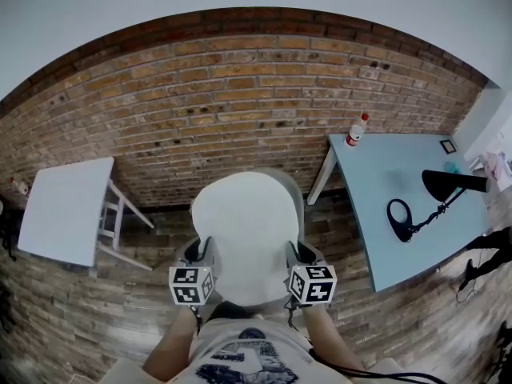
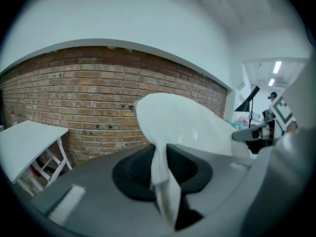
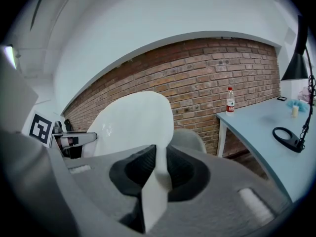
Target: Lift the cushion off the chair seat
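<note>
Your left gripper (image 1: 200,256) clamps the cushion (image 1: 248,230) at nine o'clock, your right gripper (image 1: 298,254) at three o'clock. Opposite grips balance it, seemingly raised off the chair (image 1: 294,192) showing at one o'clock.

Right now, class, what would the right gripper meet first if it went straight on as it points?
The right gripper is shut on the white cushion; beyond it, probably the grey chair back; depth is unclear.

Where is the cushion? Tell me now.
The cushion is mid head view, pinched at both sides by the left gripper and right gripper, over the grey chair by the brick wall.
</note>
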